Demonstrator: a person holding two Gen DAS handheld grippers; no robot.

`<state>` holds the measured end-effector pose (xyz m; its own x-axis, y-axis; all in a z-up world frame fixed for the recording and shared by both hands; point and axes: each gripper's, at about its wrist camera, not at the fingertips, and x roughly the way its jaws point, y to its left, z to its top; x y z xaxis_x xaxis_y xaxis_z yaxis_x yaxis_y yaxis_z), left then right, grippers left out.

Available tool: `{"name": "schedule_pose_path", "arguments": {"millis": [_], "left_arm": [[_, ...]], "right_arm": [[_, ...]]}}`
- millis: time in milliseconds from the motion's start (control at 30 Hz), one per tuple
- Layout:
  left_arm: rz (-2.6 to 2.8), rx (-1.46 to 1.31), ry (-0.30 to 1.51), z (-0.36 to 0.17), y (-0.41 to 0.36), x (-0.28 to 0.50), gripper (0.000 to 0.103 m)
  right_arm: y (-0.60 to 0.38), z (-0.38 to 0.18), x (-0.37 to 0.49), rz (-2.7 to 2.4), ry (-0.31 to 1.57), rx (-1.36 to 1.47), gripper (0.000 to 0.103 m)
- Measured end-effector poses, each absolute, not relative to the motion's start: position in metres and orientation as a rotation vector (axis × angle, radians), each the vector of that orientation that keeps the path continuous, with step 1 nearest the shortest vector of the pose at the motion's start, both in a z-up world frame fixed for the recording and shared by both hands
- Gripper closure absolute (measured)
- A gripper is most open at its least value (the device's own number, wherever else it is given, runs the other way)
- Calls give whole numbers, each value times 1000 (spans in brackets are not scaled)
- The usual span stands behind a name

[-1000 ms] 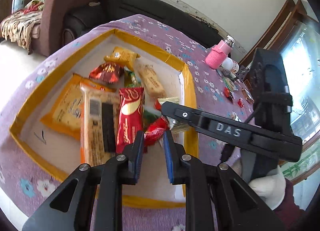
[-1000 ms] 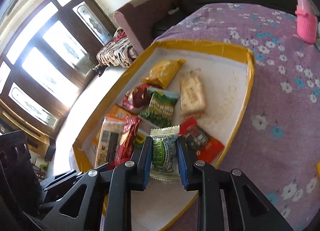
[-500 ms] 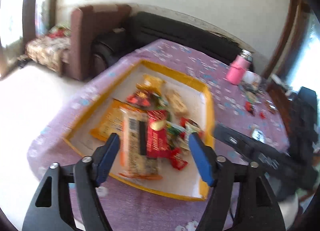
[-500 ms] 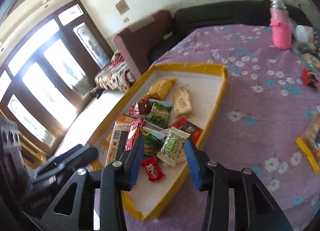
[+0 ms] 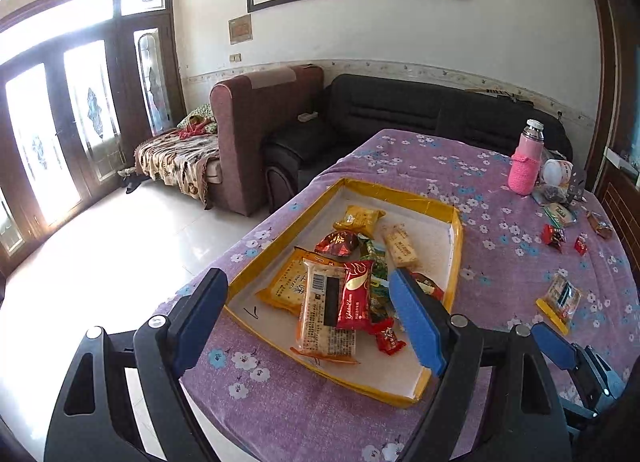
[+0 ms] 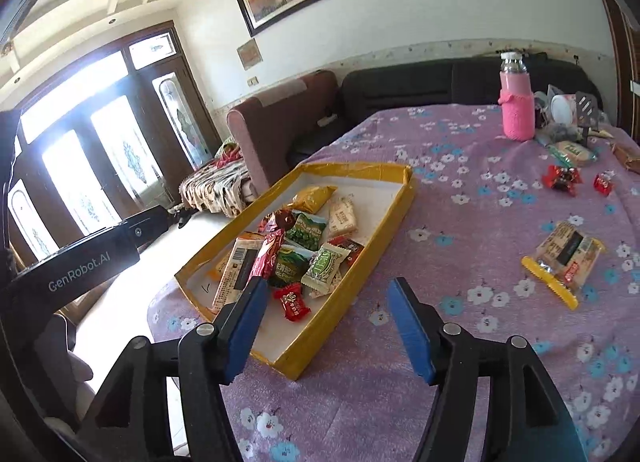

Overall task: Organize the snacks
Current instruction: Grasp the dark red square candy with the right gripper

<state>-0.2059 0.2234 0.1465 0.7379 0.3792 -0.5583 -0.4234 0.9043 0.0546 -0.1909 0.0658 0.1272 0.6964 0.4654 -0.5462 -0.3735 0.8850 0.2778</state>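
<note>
Both hand-held grippers are empty. The left hand-held gripper point(image 5: 310, 318) has just been opening and now stands wide above the shallow yellow-rimmed cardboard tray point(image 5: 456, 246). The right hand-held gripper point(image 6: 328, 328) has also been spreading, to a middling gap with nothing between its pads, over the tray's near corner.

Most snacks lie heaped in the tray on the desk covered in purple flowered cloth point(image 6: 460, 342). Still outside are a clear biscuit packet with a yellow edge point(image 6: 564, 258), two small red-wrapped sweets point(image 6: 562, 178) and, seemingly, a few more packets beside the pink knit-sleeved bottle point(image 6: 518, 110), blurred at that range.

The risks ahead:
- **Small sweets:** they could squirt from the pads.
- **Flat packet:** it could slide on the cloth.
- **Reaching far:** this might topple the bottle.
</note>
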Motion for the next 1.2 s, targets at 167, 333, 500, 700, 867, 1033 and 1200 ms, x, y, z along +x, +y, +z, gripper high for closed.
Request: {"name": "schedule_pose_path", "arguments": {"millis": [167,333,500,700,867,1033,1200], "left_arm": [[423,-48,588,153,204,-212,19],[404,-22,592,153,190,-212,19],[394,-12,609,150,184,-207,19],[269,-63,649,141,186,-197,19],[59,-195,672,133,193,-189,19],[-76,-169,669,124,170,-181,19],[-200,-137,725,107,141,-166,20]], "right_arm": [[56,131,-203,475,619,151,35],[48,131,-207,470,606,155,33],[43,126,-205,463,616,162,33],[24,118,-193,456,654,178,33],[-50,113,-175,314,698,220,33],[-156,99,-133,109,811,334,31],[-215,96,-76,3,847,370,31]]}}
